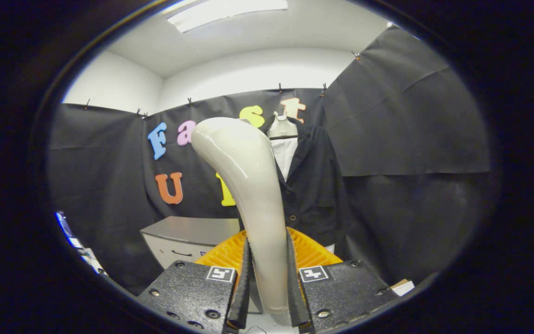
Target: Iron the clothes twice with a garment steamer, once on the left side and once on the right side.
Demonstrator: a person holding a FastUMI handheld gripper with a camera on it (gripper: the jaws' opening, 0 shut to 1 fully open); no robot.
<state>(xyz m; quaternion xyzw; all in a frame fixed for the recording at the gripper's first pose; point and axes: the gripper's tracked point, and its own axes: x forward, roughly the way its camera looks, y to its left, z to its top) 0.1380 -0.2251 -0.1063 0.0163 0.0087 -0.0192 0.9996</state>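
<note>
Gripper (268,283) jaws clamp the garment steamer (248,185) handle; dark jacket (315,185) at one o'clock; steamer could twist loose.

Low grey metal drawer cabinet (188,239) against the black cloth wall, ribbed orange plastic stand (311,250) just beside the cabinet, fingers clamped on it.

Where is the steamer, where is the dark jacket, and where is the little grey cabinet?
Steamer (248,185), gripper view: middle of its cream handle, clamped between both fingers.
Dark jacket (315,185), gripper view: its front panel, beyond the steamer.
Grey cabinet (188,229), gripper view: its flat top.
</note>
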